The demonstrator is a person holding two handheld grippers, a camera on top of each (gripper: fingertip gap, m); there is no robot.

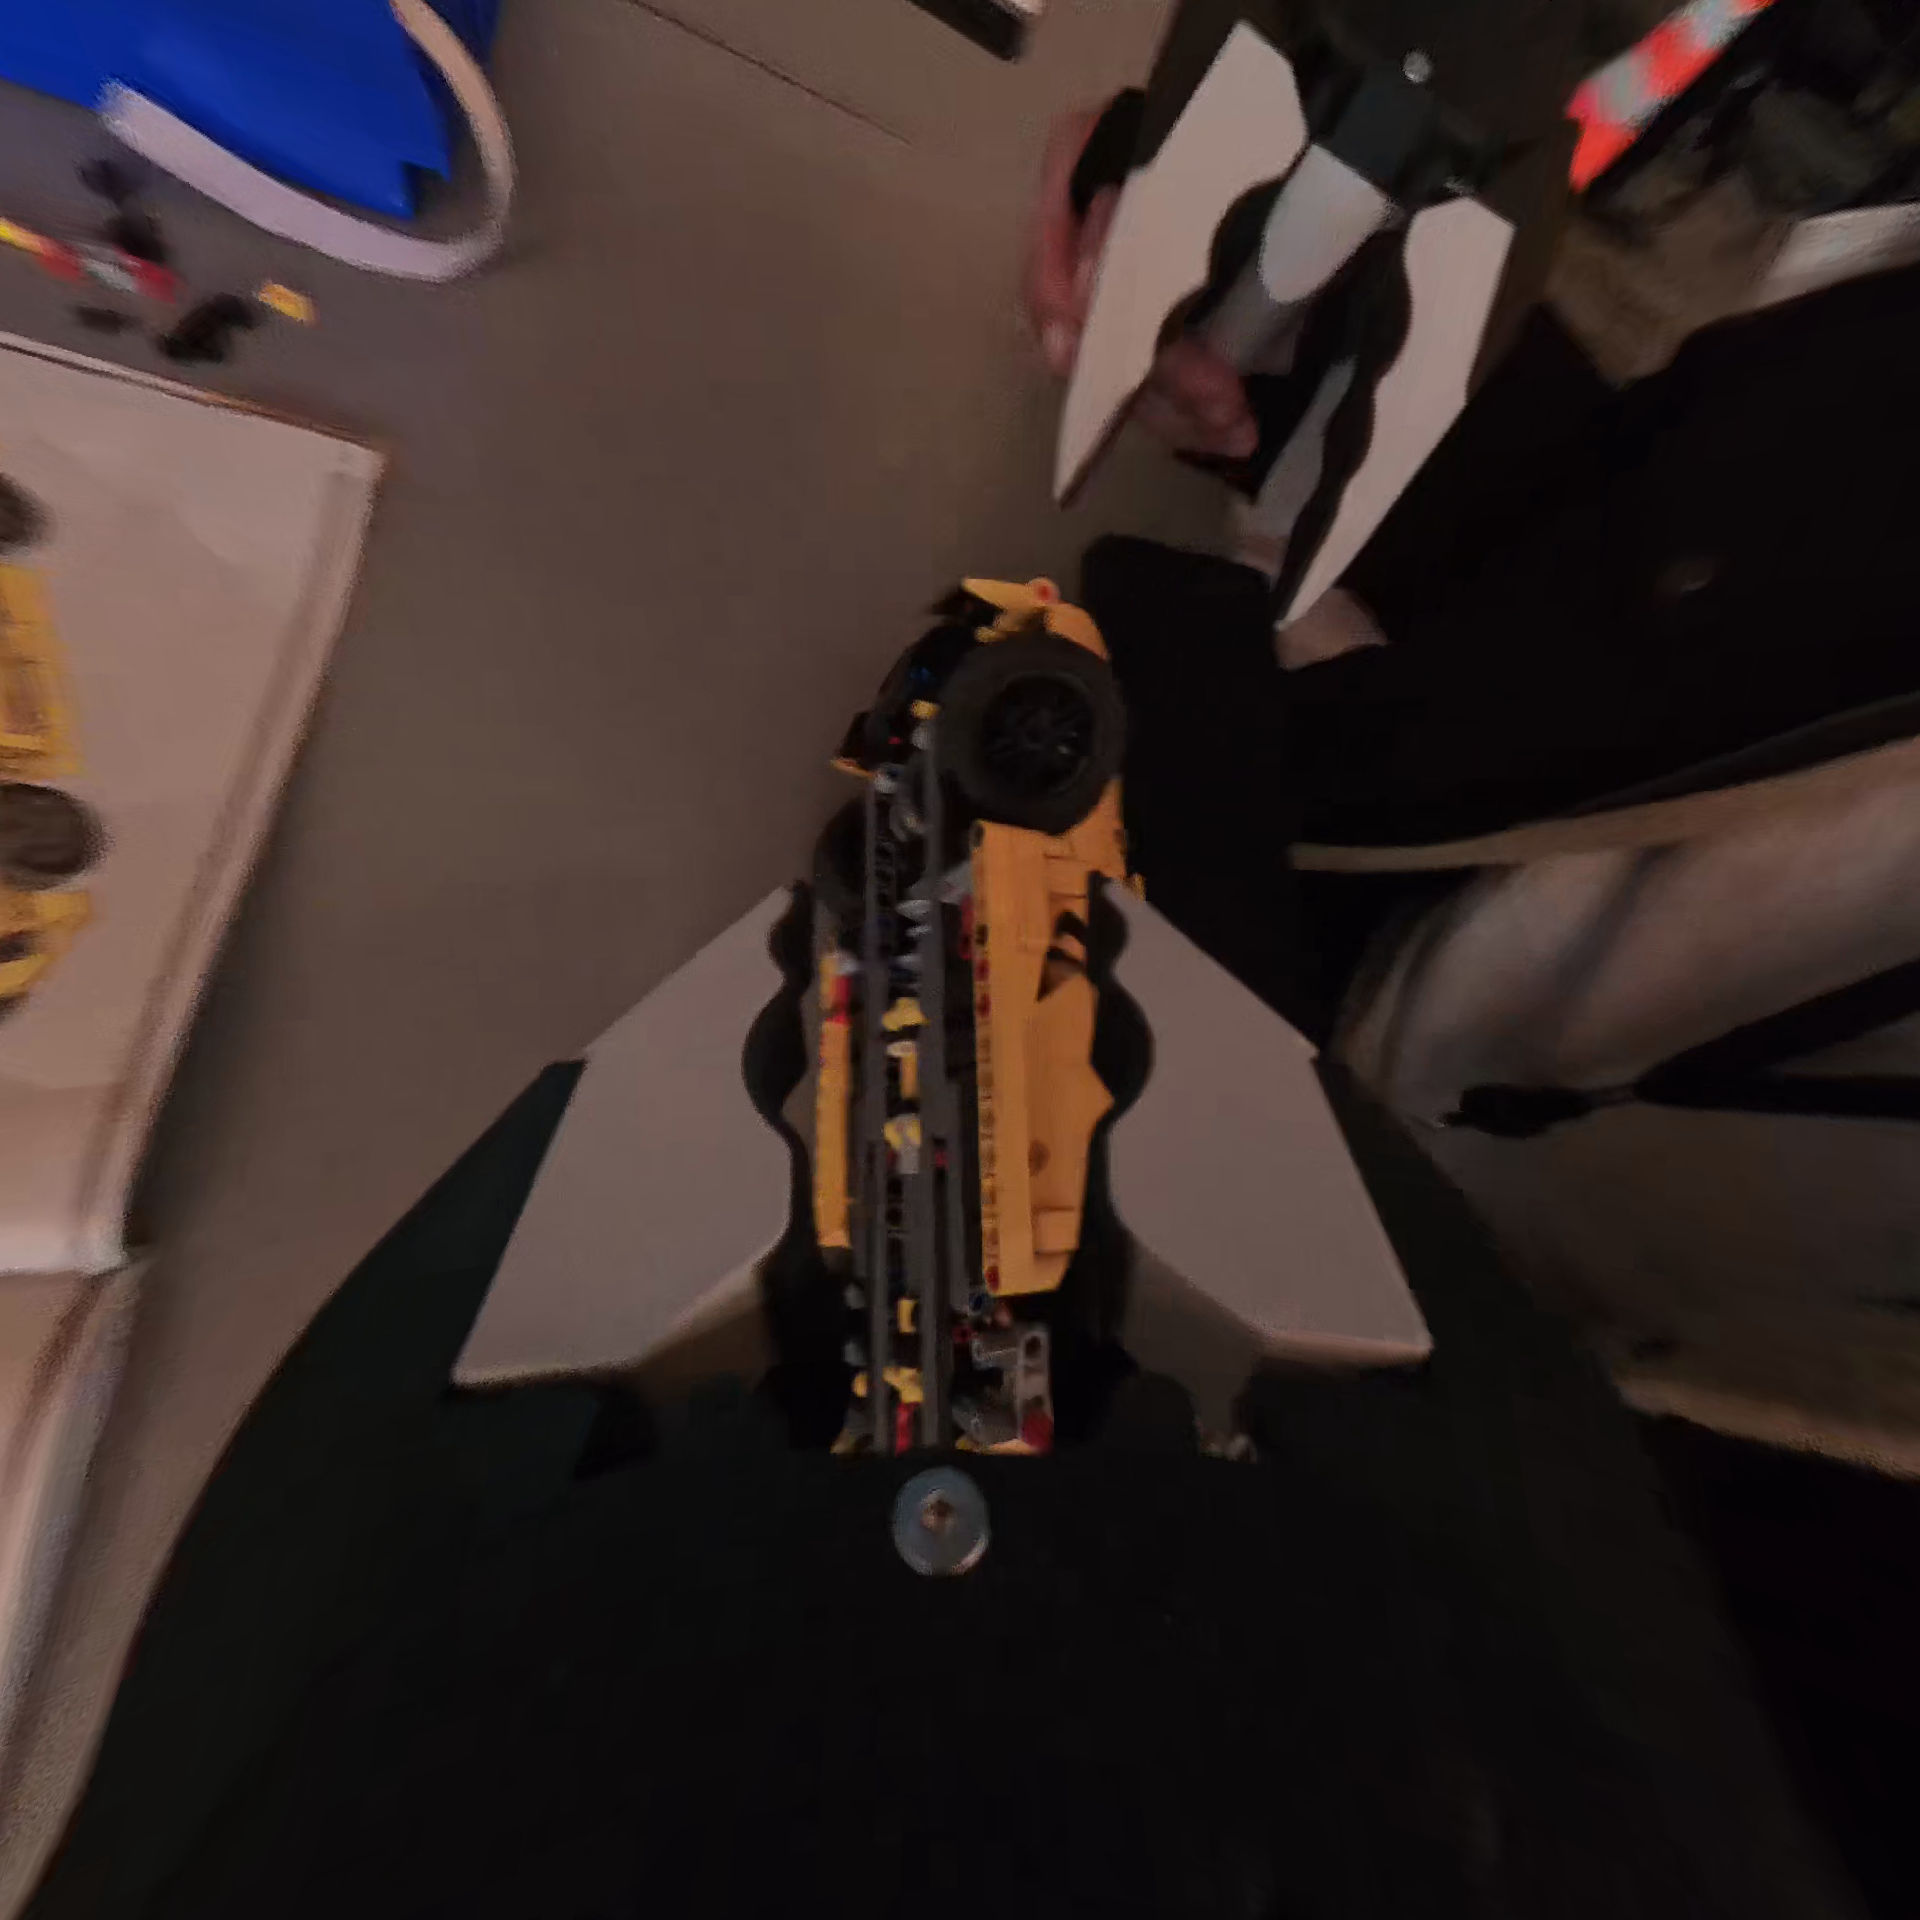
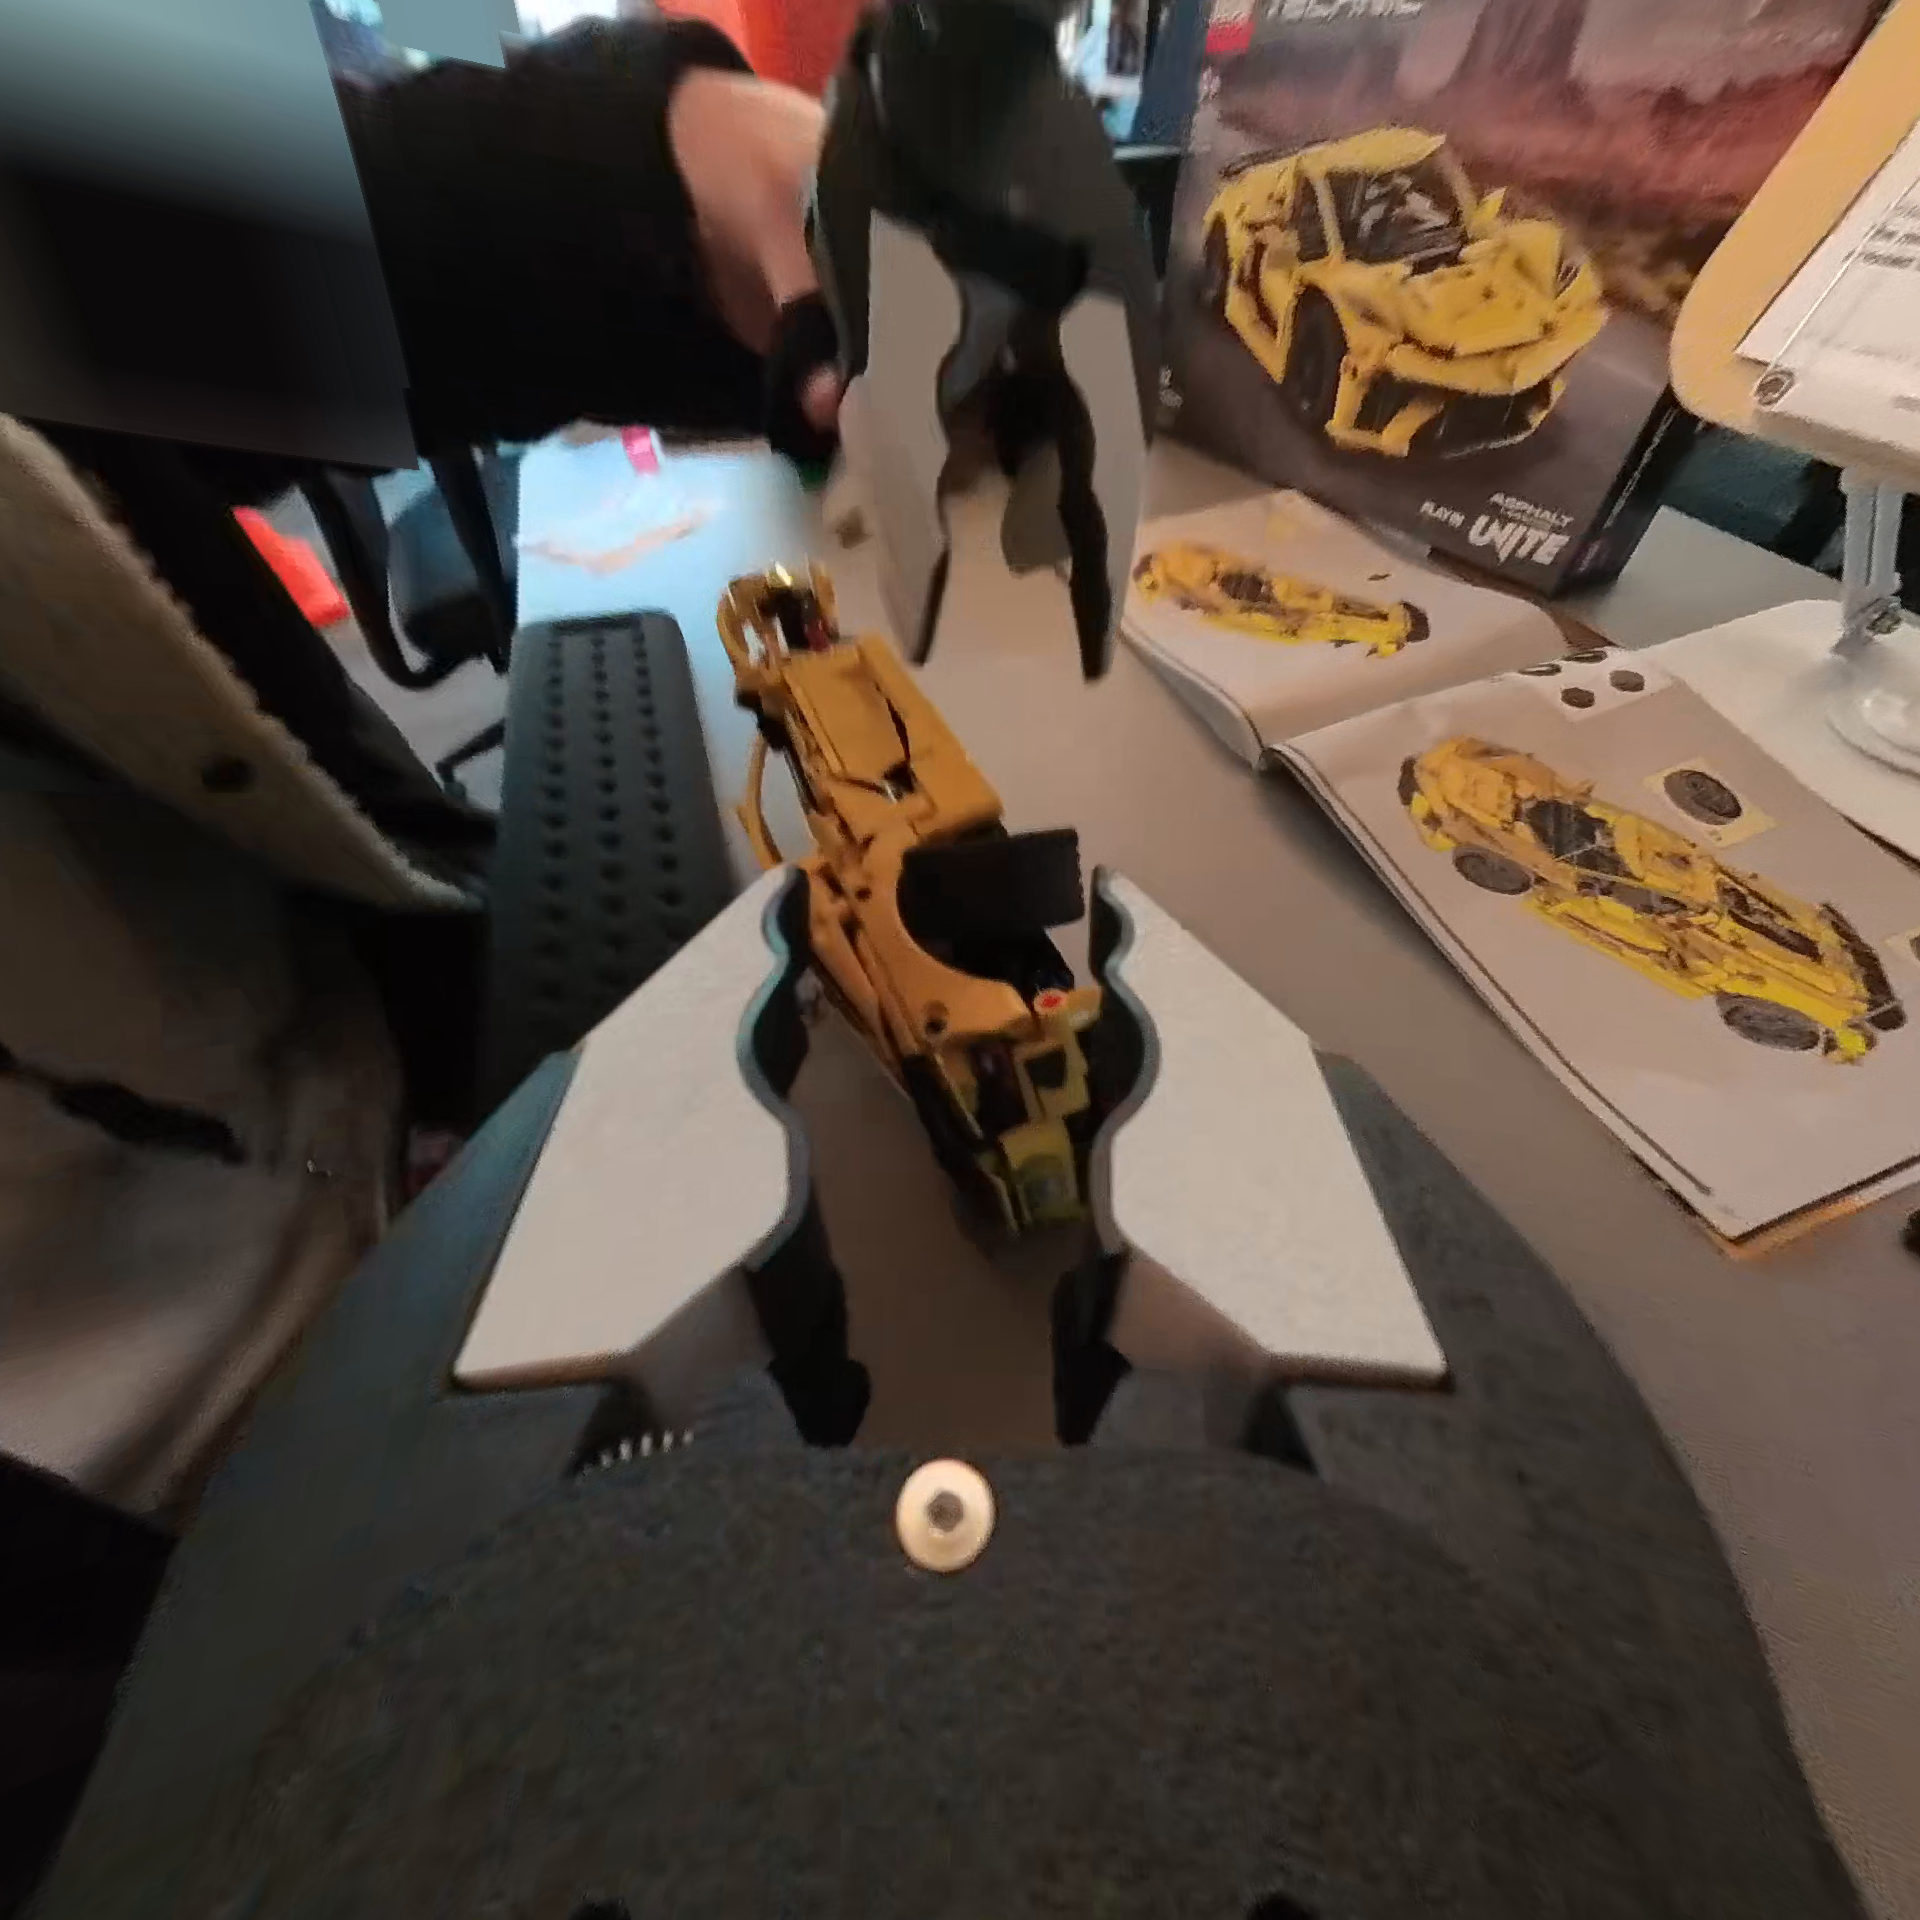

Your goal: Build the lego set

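Note:
The yellow lego car [image 1: 1023,1091] lies lengthwise between the fingers of my left gripper [image 1: 956,894]. It fills the gap, underside showing, with a black wheel [image 1: 1039,738] at its far end. My right gripper [image 1: 1179,561] shows beyond that end, fingers spread with nothing between them. In the right wrist view the car [image 2: 883,769] runs slantwise between the spread fingers of my right gripper [image 2: 945,883], with a gap on its left side. My left gripper [image 2: 1003,660], blurred, hangs over the car's far end there.
The set's box [image 2: 1455,312] stands at the back of the grey table [image 2: 1247,935], with open instruction booklets [image 2: 1558,883] in front. Loose small parts [image 1: 156,281] lie far left. A black perforated chair [image 2: 603,831] and a person's lap sit beside the table edge. Tip to tip, the grippers are about 9 cm apart.

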